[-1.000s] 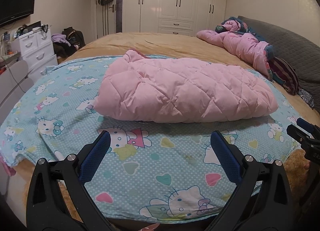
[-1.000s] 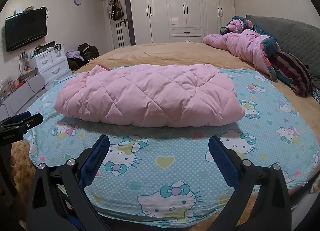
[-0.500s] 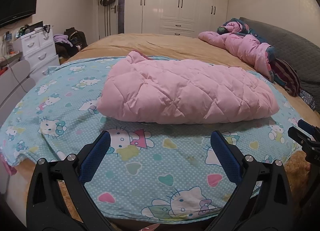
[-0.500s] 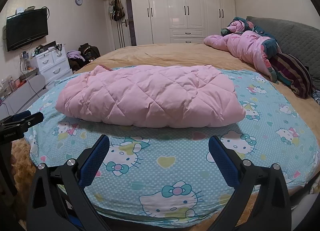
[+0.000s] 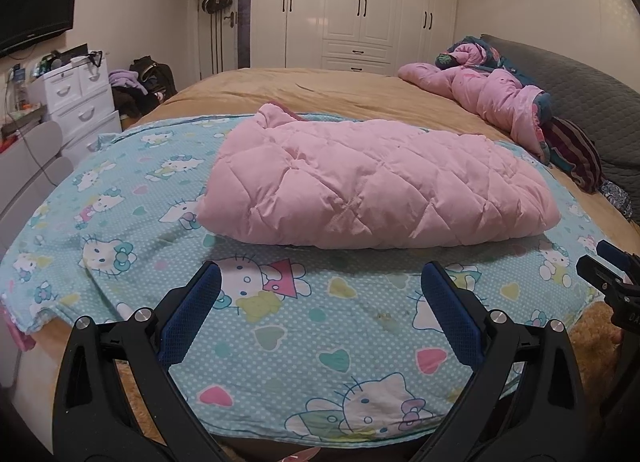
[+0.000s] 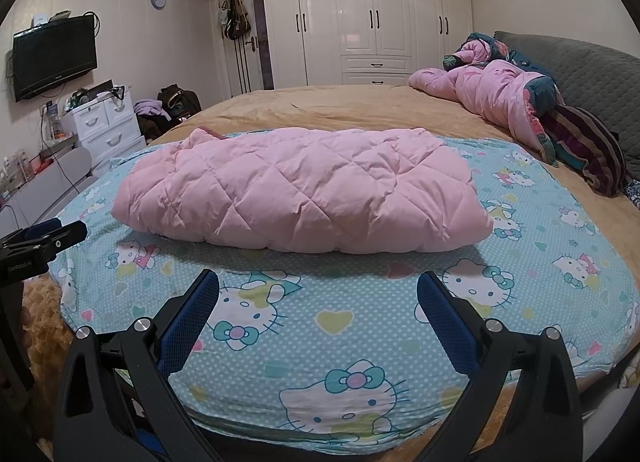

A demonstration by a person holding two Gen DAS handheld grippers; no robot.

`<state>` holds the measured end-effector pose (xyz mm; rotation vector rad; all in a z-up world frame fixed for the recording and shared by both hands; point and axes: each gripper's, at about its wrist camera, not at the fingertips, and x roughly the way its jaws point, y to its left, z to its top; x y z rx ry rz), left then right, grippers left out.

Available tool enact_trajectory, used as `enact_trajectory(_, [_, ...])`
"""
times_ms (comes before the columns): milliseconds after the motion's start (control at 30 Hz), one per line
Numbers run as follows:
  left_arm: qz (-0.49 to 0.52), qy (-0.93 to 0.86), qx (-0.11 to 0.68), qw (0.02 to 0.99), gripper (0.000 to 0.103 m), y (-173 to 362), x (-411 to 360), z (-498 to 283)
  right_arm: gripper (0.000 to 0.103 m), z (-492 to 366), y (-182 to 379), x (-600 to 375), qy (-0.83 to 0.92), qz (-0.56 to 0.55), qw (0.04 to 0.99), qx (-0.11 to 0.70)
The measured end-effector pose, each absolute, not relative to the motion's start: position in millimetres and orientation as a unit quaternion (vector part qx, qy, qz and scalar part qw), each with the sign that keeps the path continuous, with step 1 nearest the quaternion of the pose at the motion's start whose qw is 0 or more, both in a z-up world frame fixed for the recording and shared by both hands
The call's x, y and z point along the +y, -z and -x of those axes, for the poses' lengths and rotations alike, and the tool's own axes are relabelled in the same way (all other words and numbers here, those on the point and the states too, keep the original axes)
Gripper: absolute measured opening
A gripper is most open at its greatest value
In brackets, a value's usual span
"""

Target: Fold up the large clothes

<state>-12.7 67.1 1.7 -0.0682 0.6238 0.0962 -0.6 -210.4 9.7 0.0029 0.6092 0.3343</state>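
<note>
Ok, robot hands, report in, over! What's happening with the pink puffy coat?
Left gripper open, empty. Right gripper open, empty. Pink coat lying bundled on the cartoon-cat sheet, untouched. Nothing between grippers and coat.

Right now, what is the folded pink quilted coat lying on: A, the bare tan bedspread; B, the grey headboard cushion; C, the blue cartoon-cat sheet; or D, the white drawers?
C: the pink quilted coat rests wholly on the blue cartoon-cat sheet, which shows along its near edge and both ends.
</note>
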Motion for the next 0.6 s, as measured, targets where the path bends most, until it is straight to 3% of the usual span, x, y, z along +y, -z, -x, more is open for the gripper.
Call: enact_trajectory(600, [0.030, -0.050, 0.305, 0.951, 0.094, -1.3, 66.4, 13.8, 0.099, 1.1, -8.0, -209.5, -0.165, -0.001, 0.940, 0.298])
